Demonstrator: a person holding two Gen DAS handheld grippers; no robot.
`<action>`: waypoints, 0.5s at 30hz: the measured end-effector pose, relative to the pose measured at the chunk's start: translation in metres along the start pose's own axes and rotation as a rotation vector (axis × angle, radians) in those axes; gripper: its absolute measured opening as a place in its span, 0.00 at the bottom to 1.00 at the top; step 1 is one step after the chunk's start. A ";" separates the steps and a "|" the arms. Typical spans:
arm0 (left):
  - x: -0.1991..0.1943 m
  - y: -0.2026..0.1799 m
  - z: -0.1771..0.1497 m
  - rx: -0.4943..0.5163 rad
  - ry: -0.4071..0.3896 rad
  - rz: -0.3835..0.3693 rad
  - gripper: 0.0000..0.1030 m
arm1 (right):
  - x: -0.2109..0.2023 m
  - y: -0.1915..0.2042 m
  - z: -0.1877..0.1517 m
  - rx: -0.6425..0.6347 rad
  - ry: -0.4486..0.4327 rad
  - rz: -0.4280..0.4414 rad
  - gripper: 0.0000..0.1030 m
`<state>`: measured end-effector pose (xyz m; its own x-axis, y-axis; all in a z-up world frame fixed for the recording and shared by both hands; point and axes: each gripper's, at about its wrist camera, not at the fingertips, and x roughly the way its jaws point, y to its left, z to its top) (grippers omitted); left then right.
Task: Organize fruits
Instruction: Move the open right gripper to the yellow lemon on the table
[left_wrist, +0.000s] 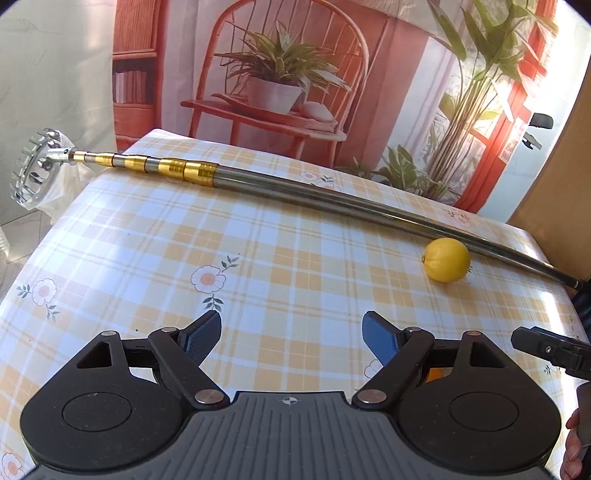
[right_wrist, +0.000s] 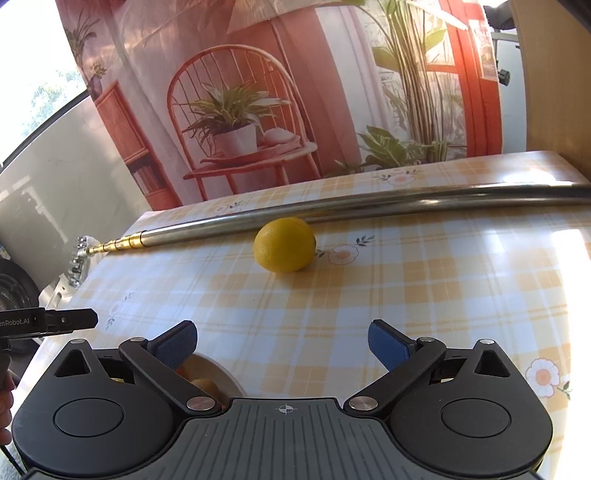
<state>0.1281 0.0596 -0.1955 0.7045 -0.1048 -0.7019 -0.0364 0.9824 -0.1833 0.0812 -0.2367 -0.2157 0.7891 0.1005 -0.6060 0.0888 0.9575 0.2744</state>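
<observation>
Lemon (right_wrist: 284, 244) by pole (right_wrist: 369, 208), both grippers (left_wrist: 291, 338) (right_wrist: 282, 343) spread empty; only R view shows bowl (right_wrist: 221, 373), maybe oranges

The tabletop (left_wrist: 155, 236) is covered by a yellow-and-white plaid cloth printed with daisies; strong sunlight is thrown across its right side; behind the tabletop a printed backdrop (left_wrist: 280, 74) is hung, on which an orange chair, a potted plant and shelves are pictured; left of the backdrop a pale wall (left_wrist: 55, 74) is seen; right of it a tan panel (right_wrist: 554, 74) is seen.
</observation>
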 end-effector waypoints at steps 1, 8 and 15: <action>-0.001 0.001 0.002 -0.008 -0.009 0.006 0.83 | 0.000 -0.001 0.003 -0.012 -0.021 -0.007 0.97; -0.003 0.001 0.012 -0.027 -0.038 0.009 0.83 | 0.018 -0.002 0.022 -0.118 -0.133 -0.002 0.98; 0.001 -0.005 0.024 -0.004 -0.094 0.025 0.84 | 0.051 0.005 0.039 -0.169 -0.157 0.044 0.98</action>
<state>0.1464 0.0588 -0.1787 0.7665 -0.0651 -0.6390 -0.0579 0.9838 -0.1696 0.1451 -0.2374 -0.2163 0.8758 0.1130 -0.4692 -0.0411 0.9861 0.1609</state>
